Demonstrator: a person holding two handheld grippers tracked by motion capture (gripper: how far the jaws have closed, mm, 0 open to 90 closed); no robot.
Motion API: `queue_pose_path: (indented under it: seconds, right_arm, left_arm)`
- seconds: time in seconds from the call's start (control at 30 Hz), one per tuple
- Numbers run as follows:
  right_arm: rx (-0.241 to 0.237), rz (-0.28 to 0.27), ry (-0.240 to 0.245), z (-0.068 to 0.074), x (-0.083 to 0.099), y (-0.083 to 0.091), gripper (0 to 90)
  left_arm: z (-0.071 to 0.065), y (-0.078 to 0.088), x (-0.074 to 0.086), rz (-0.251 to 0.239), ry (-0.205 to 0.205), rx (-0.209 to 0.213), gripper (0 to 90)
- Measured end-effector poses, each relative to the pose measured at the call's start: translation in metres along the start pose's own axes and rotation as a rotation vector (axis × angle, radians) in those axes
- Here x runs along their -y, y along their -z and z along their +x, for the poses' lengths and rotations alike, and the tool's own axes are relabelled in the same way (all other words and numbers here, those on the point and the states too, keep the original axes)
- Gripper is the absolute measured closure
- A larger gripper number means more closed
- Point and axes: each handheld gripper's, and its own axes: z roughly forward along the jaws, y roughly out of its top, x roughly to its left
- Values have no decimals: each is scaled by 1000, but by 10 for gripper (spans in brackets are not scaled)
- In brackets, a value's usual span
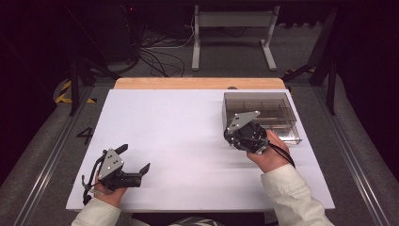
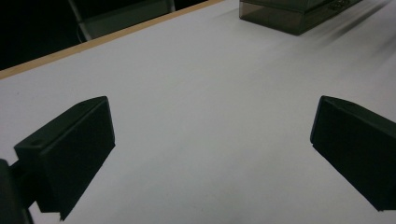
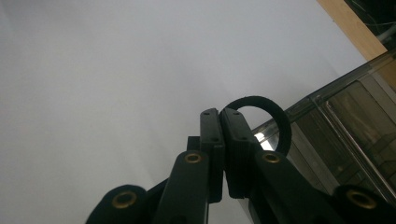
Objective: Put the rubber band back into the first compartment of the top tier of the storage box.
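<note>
Because its jaws are pressed together on a black ring [image 3: 273,122], the right gripper [image 3: 219,135] can carry it toward the box [image 1: 277,104] at the upper right of the high view, just beside it. The left gripper [image 1: 131,162], jaws wide and empty, waits low at the lower left of the desk [image 1: 179,122].

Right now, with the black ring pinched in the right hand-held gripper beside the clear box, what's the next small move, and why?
Probably carry the black ring over the clear box rim: the right hand-held gripper pinches it at the wall, above the white table.
</note>
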Motion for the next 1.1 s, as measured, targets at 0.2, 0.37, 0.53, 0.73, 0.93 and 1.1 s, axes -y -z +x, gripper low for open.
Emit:
queue_pose_path:
  seconds: [0.2, 0.37, 0.53, 0.73, 0.93, 1.1]
  right_arm:
    - [10, 13, -22, -7, 3, -1, 872]
    - [28, 33, -39, -12, 5, -1, 872]
    - [45, 68, -62, -15, 7, -3, 871]
    - [58, 88, -82, -19, 9, -5, 870]
    - [67, 108, -103, -23, 11, -8, 870]
    - [73, 129, -119, -26, 13, -10, 869]
  left_arm:
    - [0, 0, 0, 0, 0, 0, 6]
    - [0, 0, 0, 0, 0, 0, 6]
    - [0, 0, 0, 1, 0, 0, 6]
    - [0, 0, 0, 0, 0, 0, 6]
    - [0, 0, 0, 1, 0, 0, 6]
    - [0, 0, 0, 0, 0, 0, 6]
